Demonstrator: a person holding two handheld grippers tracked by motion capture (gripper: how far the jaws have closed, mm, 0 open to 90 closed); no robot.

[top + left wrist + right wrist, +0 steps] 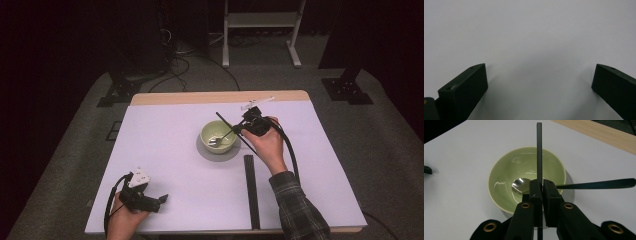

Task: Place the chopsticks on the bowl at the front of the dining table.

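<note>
Right claw (541,192) view — pinched chopstick (539,152).

Your left hand-held gripper (162,198) sits at the near left of the worktop (165,150), with lots of bare white room around it and ahead of it. In the middle stands a green bowl (218,136) on a grey plate (204,152), with a spoon (216,140) lying in it. They block the way there. A black chopstick (251,190) lies just right of the plate, running toward you. Past it, the right side is bare.
</note>
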